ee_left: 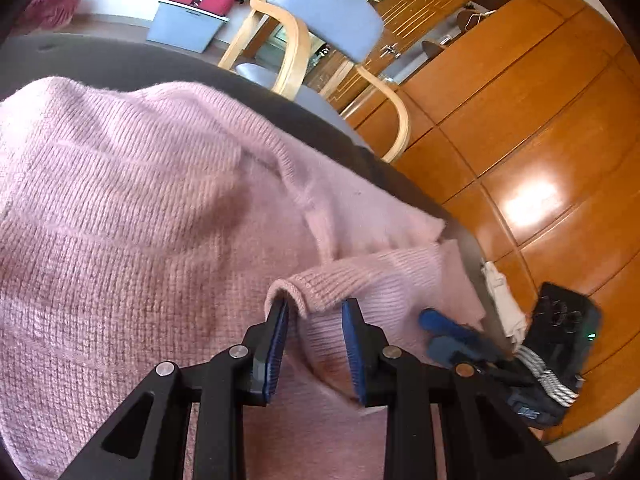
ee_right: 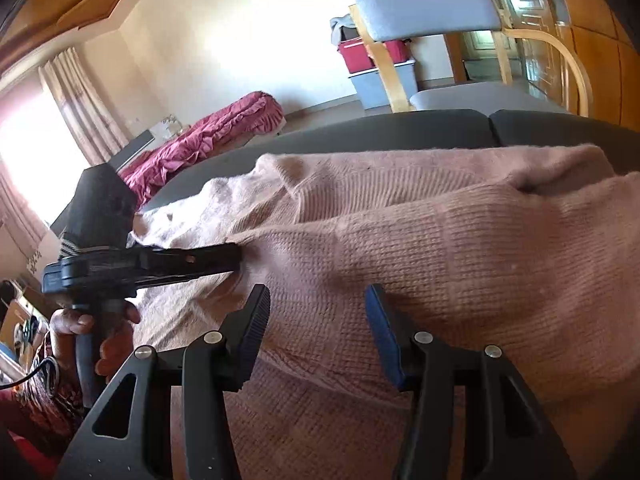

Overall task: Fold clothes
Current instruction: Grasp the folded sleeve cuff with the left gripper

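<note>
A pink knit sweater [ee_left: 140, 200] lies spread over the dark table [ee_left: 120, 60]. Its ribbed cuff [ee_left: 360, 276] is rolled up near the table's right edge. My left gripper [ee_left: 316, 320] is open, with the roll of the cuff between its blue pads and the left pad tucked under the fold. In the right wrist view the sweater [ee_right: 460, 240] fills the middle, and my right gripper [ee_right: 318, 308] stands open just over a thick fold of it. The left gripper [ee_right: 236, 258] shows from the side there, its tips in the fabric. The right gripper [ee_left: 444, 332] shows at the sweater's right edge.
A grey-cushioned wooden chair [ee_left: 320, 4] stands behind the table [ee_right: 400, 128]. A hand [ee_right: 104, 332] holds the left gripper's handle. A white cloth [ee_left: 500, 292] and a black device with a cable [ee_left: 568, 320] lie right of the table edge, over the wooden floor. A red bin sits on a grey box [ee_left: 188, 24].
</note>
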Motion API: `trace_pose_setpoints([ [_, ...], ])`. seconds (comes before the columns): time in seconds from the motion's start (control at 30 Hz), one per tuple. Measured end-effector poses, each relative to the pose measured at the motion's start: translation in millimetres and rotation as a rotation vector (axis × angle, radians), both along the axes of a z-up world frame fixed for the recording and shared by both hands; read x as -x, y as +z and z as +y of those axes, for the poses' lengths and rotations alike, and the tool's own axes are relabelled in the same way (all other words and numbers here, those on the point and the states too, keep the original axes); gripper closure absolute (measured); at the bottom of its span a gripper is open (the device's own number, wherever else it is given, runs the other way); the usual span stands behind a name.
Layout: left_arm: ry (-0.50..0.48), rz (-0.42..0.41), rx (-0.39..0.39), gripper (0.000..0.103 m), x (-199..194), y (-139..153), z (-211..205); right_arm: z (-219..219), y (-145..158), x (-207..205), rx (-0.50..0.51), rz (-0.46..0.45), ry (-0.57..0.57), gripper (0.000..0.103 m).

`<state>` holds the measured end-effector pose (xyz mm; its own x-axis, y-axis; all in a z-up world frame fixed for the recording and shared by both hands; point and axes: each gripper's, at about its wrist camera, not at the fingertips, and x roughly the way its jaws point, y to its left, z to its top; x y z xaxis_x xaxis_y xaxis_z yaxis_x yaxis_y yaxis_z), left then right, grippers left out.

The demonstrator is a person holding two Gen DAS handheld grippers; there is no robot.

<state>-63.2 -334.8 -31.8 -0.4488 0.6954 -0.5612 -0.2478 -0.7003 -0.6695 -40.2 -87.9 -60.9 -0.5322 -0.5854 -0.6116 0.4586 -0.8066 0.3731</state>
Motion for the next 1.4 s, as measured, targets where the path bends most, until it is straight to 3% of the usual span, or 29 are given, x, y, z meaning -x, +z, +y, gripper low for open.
trace_pose_setpoints([
  [0.17,0.007,0.018,0.008,0.078,6.8,-0.2,4.7,0.2,-1.9,0.1,0.004,-0.009,0.005,0.05],
  [0.2,0.006,0.026,0.01,0.084,8.6,0.3,6.1,0.5,-2.1,-0.1,0.005,-0.009,0.004,0.05],
  [0.23,0.005,0.03,0.012,0.099,9.7,1.8,5.2,0.8,-1.8,-0.7,0.007,-0.006,0.003,0.05],
  [0.43,0.001,0.036,0.022,0.101,13.4,15.0,-9.6,7.8,3.4,-5.2,0.039,0.014,-0.009,0.05],
  [0.67,-0.003,0.042,0.033,0.101,17.6,30.3,-26.8,3.9,4.2,-5.0,-0.005,0.017,0.013,0.05],
  [0.77,0.024,-0.023,-0.014,0.099,19.1,14.0,-35.9,-3.5,-8.4,3.6,-0.031,-0.052,0.032,0.05],
  [0.93,0.074,-0.138,-0.097,0.089,19.9,-14.9,-51.7,-2.9,-9.1,3.7,-0.022,-0.055,0.035,0.049],
  [1.07,0.098,-0.134,-0.066,0.085,11.8,-8.8,-61.8,-1.6,-9.6,3.9,-0.013,-0.057,0.035,0.049],
  [1.23,0.007,-0.179,-0.14,0.081,9.7,-17.2,-48.4,-1.8,-10.0,3.5,-0.014,-0.052,0.036,0.048],
  [1.4,-0.016,-0.172,-0.131,0.079,8.5,-15.4,-30.4,-1.0,-10.4,3.3,-0.008,-0.051,0.034,0.047],
])
